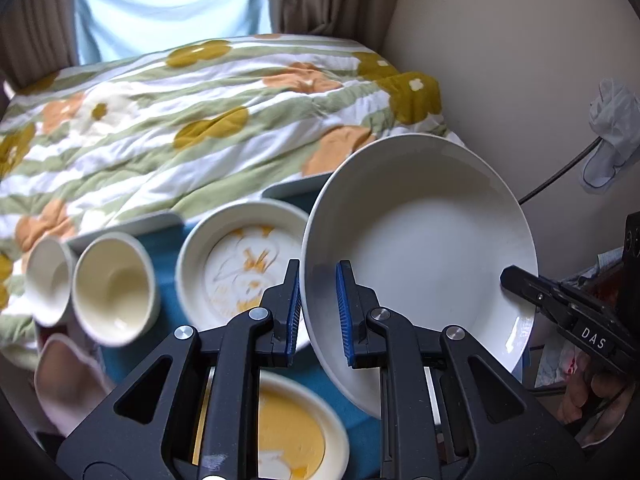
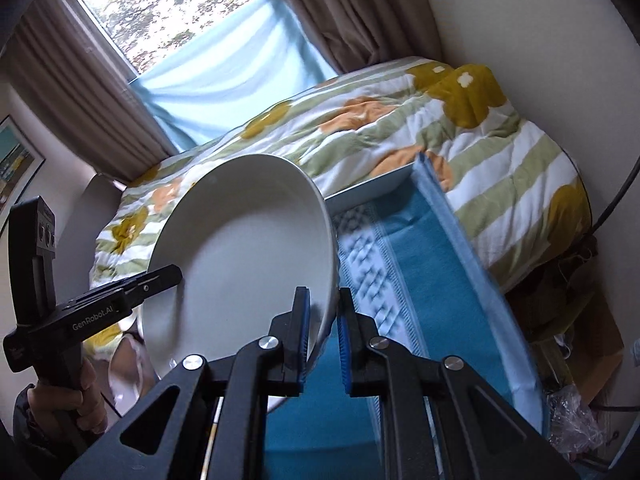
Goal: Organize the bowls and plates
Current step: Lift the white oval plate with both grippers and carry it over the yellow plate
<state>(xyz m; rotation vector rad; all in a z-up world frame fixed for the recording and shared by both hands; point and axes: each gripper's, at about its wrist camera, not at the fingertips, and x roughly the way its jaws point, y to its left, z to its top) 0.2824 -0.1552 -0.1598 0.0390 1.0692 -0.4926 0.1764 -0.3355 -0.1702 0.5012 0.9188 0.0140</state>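
Because the white plate [image 1: 420, 240] is wide and shallow, I hold it by opposite rims, tilted, clear of the table: left claw [image 1: 318, 308] clamped on one edge, right claw [image 2: 322, 334] clamped on the other. Below, on teal cloth [image 1: 168, 248]: two cups [image 1: 112, 288], a patterned bowl [image 1: 240, 260], a yellow dish [image 1: 292, 432]. Beyond: floral quilt [image 1: 200, 112], curtained window [image 2: 160, 12].

Two cups [image 1: 86, 280], a patterned dish [image 1: 244, 264] and a yellow bowl [image 1: 288, 432] crowd the counter's [image 2: 432, 308] left, while its right half lies open beside the bed [image 1: 192, 120].
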